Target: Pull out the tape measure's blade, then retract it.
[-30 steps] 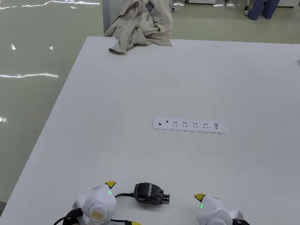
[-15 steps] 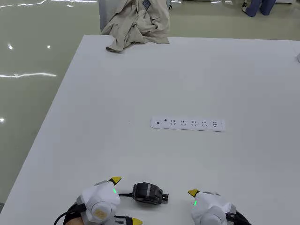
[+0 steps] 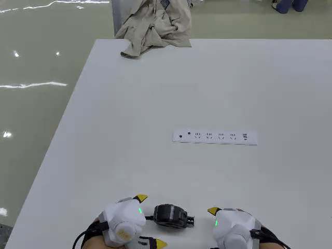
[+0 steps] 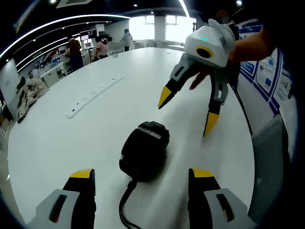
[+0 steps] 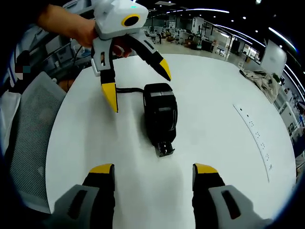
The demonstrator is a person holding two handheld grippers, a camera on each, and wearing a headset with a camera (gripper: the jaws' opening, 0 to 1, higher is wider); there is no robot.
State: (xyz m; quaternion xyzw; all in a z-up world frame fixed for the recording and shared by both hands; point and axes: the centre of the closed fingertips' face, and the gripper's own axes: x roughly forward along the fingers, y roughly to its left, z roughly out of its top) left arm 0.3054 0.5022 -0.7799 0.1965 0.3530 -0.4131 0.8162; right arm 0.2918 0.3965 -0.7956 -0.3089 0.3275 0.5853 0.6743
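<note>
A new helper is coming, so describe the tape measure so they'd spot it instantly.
On the white table, look at the near edge, between the left gripper and the right gripper. The tape measure is the small black rounded case trailing a black cord, unlike the long white power strip farther out.

Tape measure on table (near edge)

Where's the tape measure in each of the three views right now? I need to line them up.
Head view: tape measure at bottom centre, at the table's near edge.
Left gripper view: centre, slightly low.
Right gripper view: centre, blade tip toward the camera.
Shared landmark: white power strip.
</note>
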